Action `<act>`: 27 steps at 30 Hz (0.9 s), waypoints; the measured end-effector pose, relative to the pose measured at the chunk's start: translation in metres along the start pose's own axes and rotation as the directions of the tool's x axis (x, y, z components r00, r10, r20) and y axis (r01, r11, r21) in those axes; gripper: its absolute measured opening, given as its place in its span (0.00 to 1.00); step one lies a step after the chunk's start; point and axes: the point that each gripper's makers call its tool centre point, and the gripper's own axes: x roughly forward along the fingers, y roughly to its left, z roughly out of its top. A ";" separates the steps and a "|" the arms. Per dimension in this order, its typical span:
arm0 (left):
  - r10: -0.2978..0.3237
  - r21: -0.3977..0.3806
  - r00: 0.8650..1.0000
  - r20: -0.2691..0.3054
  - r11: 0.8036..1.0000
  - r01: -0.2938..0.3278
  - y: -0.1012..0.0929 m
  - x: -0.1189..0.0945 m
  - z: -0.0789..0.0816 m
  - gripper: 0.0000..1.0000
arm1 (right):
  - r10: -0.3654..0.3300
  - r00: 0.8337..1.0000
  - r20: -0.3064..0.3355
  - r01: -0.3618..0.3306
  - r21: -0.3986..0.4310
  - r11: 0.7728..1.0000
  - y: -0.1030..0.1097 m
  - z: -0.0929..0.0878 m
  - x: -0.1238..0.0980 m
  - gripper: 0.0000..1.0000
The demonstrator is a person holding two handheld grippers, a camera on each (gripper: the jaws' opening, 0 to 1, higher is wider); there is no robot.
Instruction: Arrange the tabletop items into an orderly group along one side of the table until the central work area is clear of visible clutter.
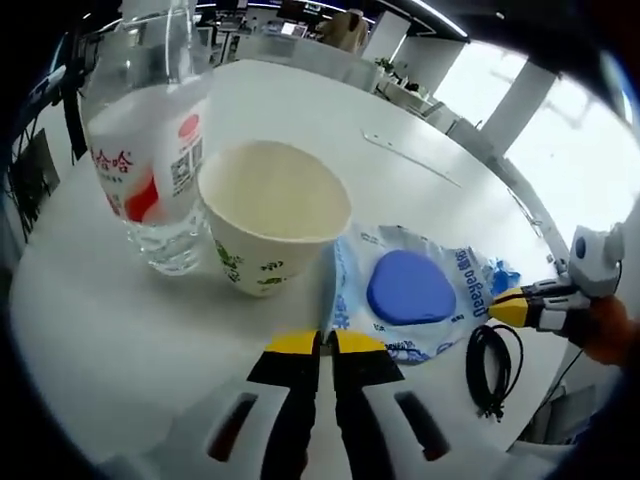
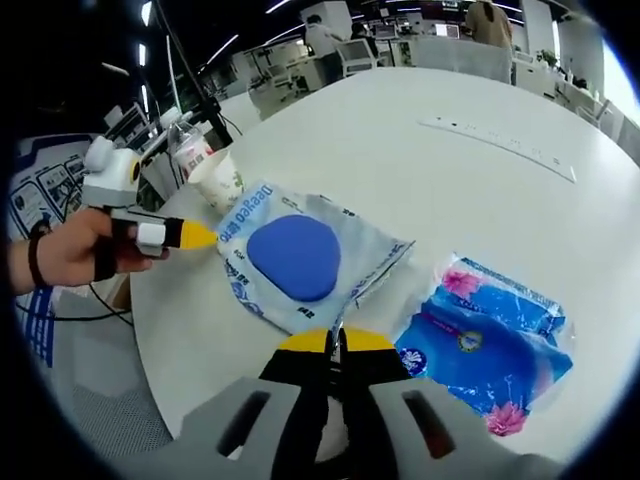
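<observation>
On the white table (image 1: 90,330), items are catalogued relative to the clear pouch with a blue pad (image 1: 415,290).

- Paper cup (image 1: 272,215): touching the pouch's far edge; upright.
- Water bottle (image 1: 150,150): just beside the cup, beyond it from the pouch.
- Black cable (image 1: 493,365): near the pouch's corner.
- Blue tissue pack (image 2: 490,345): near the pouch, apart.
- Left gripper (image 1: 327,342): jaws closed together at the pouch's edge; whether it is pinched cannot be told.
- Right gripper (image 2: 336,340): jaws closed together, likewise at the pouch's edge.

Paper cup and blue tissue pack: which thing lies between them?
In the right gripper view, the clear packet with the blue pad lies between the paper cup and the blue tissue pack.
</observation>
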 end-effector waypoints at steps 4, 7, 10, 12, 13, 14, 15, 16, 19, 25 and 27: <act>0.001 0.001 1.000 0.004 1.000 -0.001 0.004 0.000 0.004 0.01 | 0.007 1.000 -0.009 -0.007 0.003 1.000 -0.001 0.001 0.003 0.00; -0.001 0.001 1.000 0.002 1.000 0.001 0.005 0.000 0.004 0.02 | 0.004 1.000 -0.013 -0.004 0.005 1.000 0.000 -0.001 0.003 0.01; -0.001 0.003 1.000 -0.001 1.000 0.001 0.007 -0.001 0.003 0.03 | 0.001 1.000 -0.026 -0.001 -0.008 1.000 0.000 -0.005 0.003 0.01; -0.002 0.001 1.000 0.000 1.000 0.002 0.007 -0.002 0.002 0.03 | 0.001 1.000 -0.027 -0.001 -0.009 1.000 0.000 -0.006 0.002 0.02; -0.002 0.001 1.000 -0.001 1.000 0.002 0.008 -0.002 0.002 0.04 | 0.002 1.000 -0.029 -0.002 -0.008 1.000 -0.001 -0.007 0.002 0.02; -0.002 0.001 1.000 -0.002 1.000 0.002 0.009 -0.002 0.001 0.04 | 0.003 1.000 -0.031 -0.003 -0.009 1.000 -0.001 -0.007 0.002 0.03; -0.001 0.001 1.000 -0.002 1.000 0.001 0.010 -0.003 0.001 0.04 | 0.001 0.999 -0.034 -0.002 -0.011 1.000 -0.001 -0.008 0.001 0.03; -0.001 0.001 1.000 -0.003 1.000 0.001 0.010 -0.004 0.000 0.04 | -0.003 0.999 -0.034 0.002 -0.014 1.000 -0.002 -0.008 0.000 0.03; 0.002 -0.001 1.000 0.002 1.000 -0.002 0.012 -0.007 0.000 0.05 | -0.001 0.999 -0.033 0.000 -0.016 1.000 -0.001 -0.009 -0.002 0.04; 0.003 0.000 1.000 0.007 1.000 -0.003 0.013 -0.014 -0.002 0.06 | 0.002 0.999 -0.039 -0.004 -0.041 0.999 0.003 -0.015 -0.008 0.04; 0.004 0.000 1.000 0.009 1.000 -0.004 0.014 -0.017 -0.004 0.06 | 0.001 0.999 -0.036 -0.002 -0.042 0.999 0.003 -0.017 -0.010 0.04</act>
